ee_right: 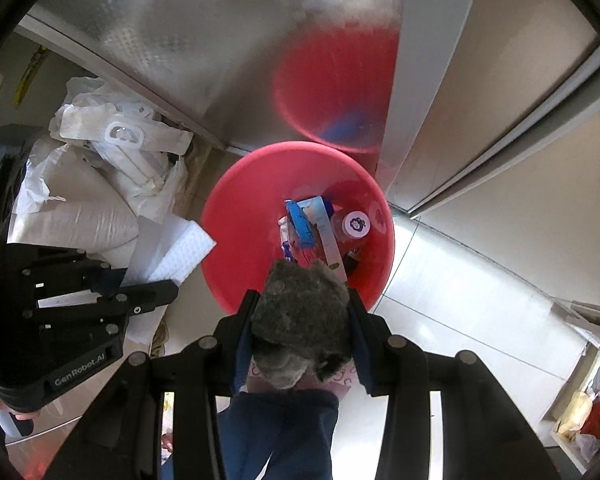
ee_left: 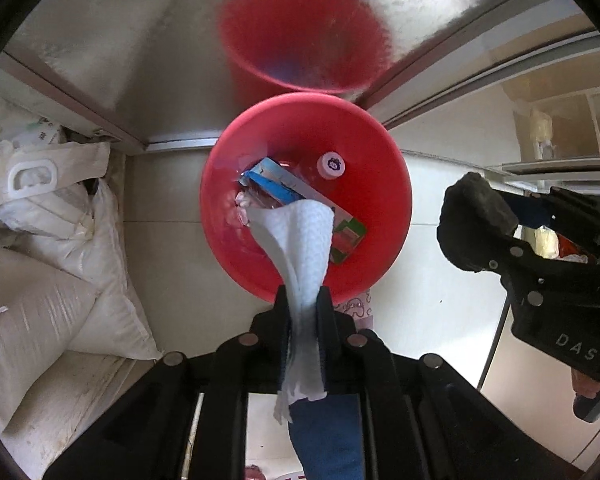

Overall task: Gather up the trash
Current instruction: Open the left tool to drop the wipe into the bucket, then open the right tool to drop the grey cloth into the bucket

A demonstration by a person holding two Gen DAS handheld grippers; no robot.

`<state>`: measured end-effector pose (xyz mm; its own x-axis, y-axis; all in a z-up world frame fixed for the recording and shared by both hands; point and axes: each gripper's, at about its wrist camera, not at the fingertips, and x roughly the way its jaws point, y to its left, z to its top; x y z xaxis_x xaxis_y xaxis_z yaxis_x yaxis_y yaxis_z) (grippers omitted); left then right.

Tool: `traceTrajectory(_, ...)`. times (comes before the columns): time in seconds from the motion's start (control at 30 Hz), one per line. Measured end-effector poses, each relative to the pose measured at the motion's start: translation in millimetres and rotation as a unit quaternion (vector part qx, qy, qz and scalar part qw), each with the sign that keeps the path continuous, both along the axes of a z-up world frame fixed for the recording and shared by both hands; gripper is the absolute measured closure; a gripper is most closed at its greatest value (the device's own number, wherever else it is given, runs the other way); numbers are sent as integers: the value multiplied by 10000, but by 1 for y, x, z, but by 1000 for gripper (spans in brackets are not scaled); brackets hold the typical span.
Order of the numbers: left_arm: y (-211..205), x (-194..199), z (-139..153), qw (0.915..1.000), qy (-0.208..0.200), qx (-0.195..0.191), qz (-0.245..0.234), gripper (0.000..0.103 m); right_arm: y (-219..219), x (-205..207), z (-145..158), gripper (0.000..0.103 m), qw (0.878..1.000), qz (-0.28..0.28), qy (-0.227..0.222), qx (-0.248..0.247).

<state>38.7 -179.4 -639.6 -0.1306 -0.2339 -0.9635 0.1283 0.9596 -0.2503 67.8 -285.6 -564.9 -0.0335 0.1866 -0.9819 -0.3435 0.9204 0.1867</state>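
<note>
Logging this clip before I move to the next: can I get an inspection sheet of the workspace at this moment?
Surface: pale tiled floor, bare around the bin.
Job's things: round red plastic bin holding a blue-and-white carton and a white bottle cap; white embossed paper towel; grey fuzzy wad.
Clutter: white woven sacks left of the bin.
Grippers: left gripper pinches the paper towel over the bin; right gripper clamps the grey wad at the bin's rim.
Cables: nothing seen.
Surroundings: shiny metal panel behind, reflecting the bin; shelf with bags to the right.
</note>
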Motion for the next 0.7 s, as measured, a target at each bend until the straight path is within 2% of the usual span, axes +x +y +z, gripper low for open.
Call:
traceTrajectory(0.03,0,0,-2,10000,12,14,-34,85,0,1,0,63,10000,-10,25,2)
traceTrajectory(0.1,-2,0,-1,9999,-26,60,-89,67,0,3,-6,63,10000,-27,40,18)
traceTrajectory(0.2,1,2,-3,9999,-81,17,-88,48,2,4,-5,63,10000,-1,40,27)
traceTrajectory(0.33,5,3,4,9999,-60,-36,-158,44,4,4,-2,63,10000,-1,48,29)
traceTrajectory(0.4,9,3,11,9999,-108,-70,-106,35,4,4,5,63,10000,-9,58,44)
traceTrajectory(0.57,20,3,25,9996,-259,-78,35,31,10,1,14,63,9999,92,35,90)
traceTrajectory(0.6,24,4,26,9996,-243,-50,136,24,12,0,13,63,9999,116,39,98)
traceTrajectory(0.7,34,4,24,9993,-143,139,323,22,17,1,8,63,9998,163,45,78)
